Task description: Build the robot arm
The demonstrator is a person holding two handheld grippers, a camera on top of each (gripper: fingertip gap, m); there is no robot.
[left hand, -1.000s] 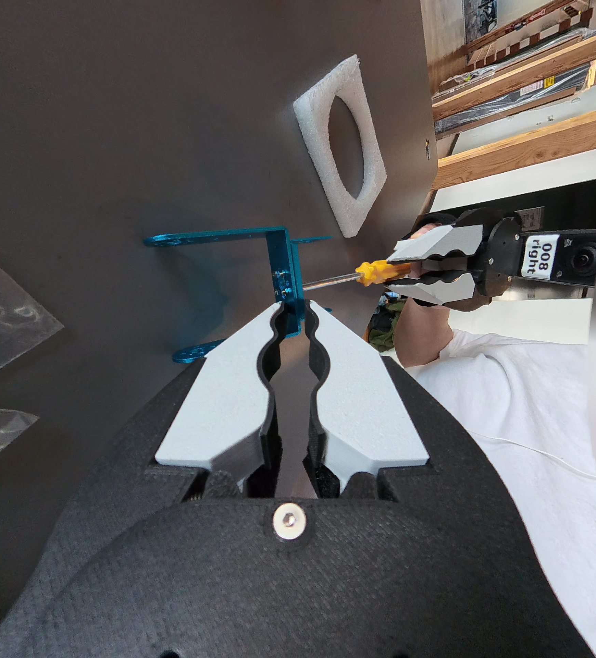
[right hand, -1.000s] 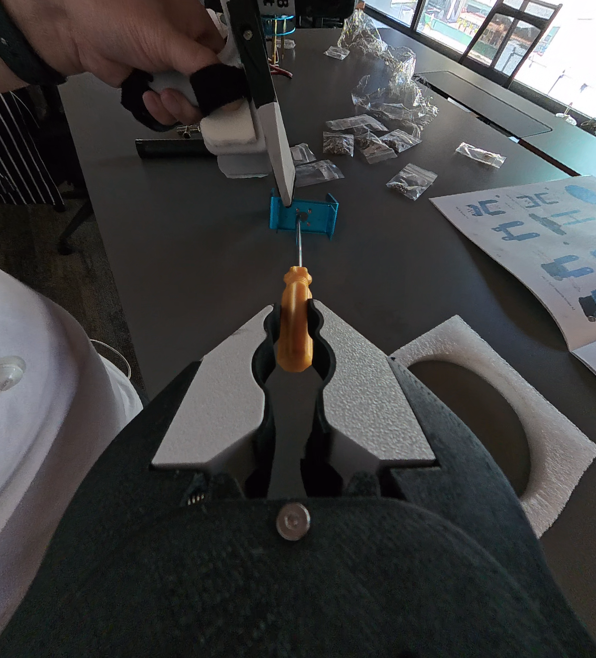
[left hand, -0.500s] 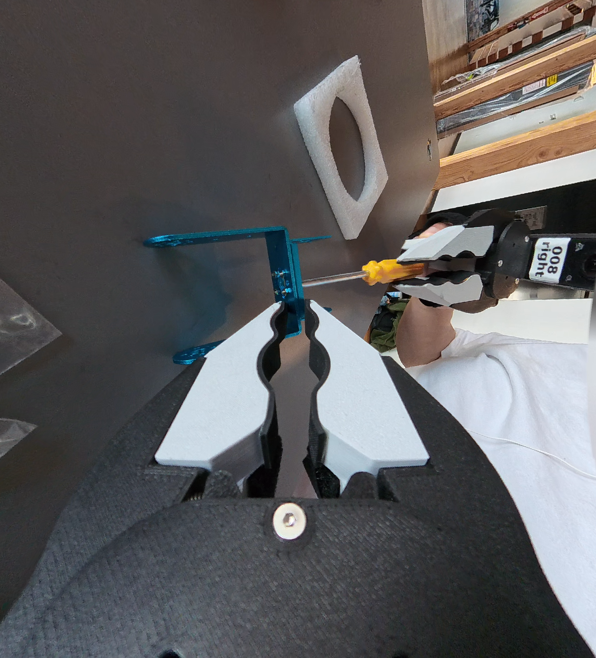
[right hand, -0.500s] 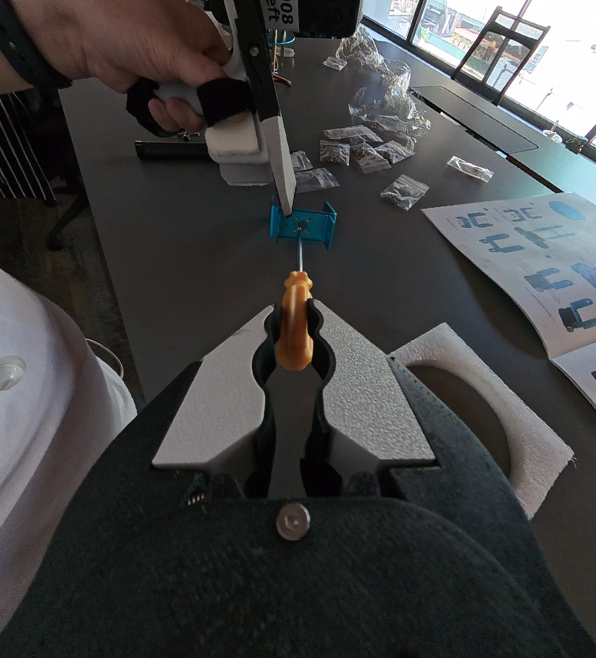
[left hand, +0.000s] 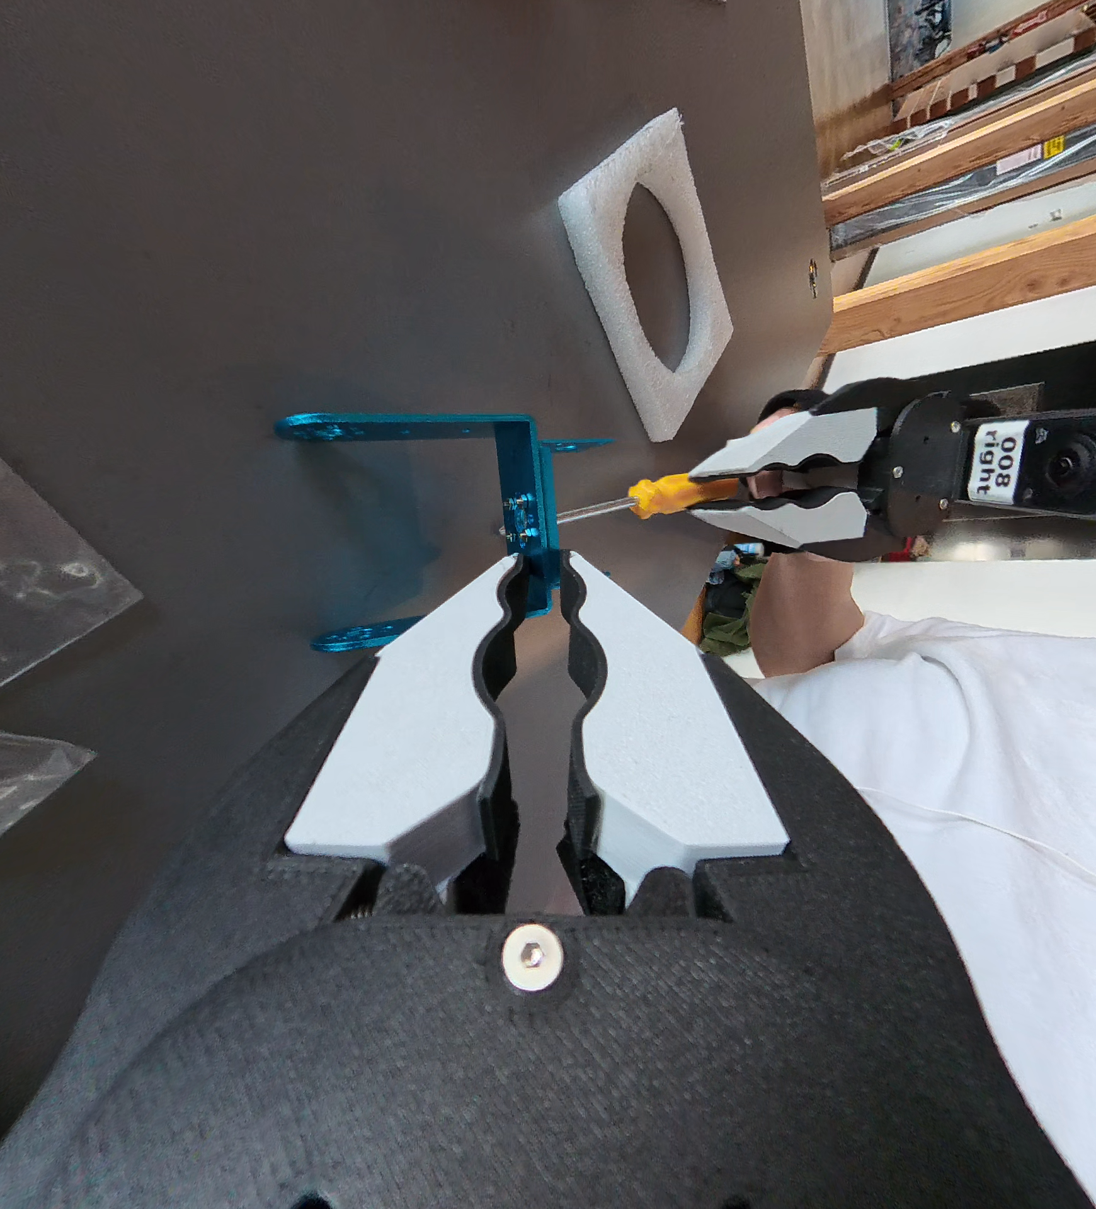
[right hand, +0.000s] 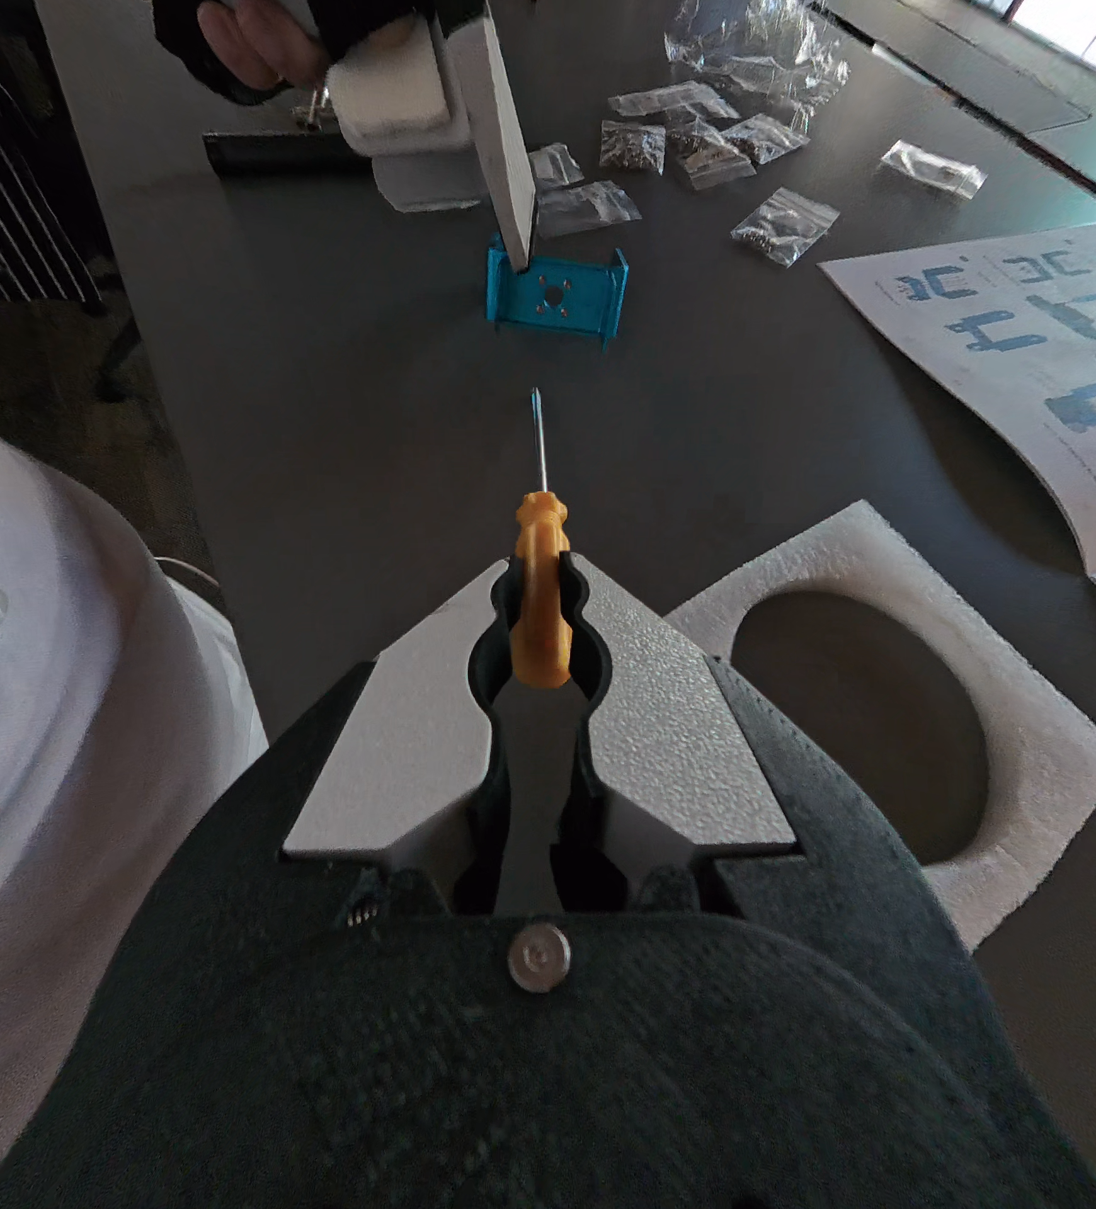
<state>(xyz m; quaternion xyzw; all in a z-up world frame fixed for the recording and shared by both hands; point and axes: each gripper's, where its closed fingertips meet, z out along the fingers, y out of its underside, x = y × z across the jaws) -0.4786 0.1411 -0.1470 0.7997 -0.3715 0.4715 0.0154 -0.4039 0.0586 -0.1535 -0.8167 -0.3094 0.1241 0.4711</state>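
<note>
The right gripper (right hand: 542, 576) is clamping an orange screwdriver (right hand: 537, 608), its shaft pointing up-frame toward, but short of, the blue bracket (right hand: 555, 297) that the left gripper (left hand: 540, 562) is pinching on the tabletop (right hand: 349, 405).

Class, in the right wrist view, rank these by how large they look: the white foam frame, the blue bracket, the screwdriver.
1. white foam frame, though it lies nearest the camera
2. screwdriver
3. blue bracket, farthest off

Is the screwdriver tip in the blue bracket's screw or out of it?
Out: the screwdriver tip hangs short of the blue bracket.
</note>
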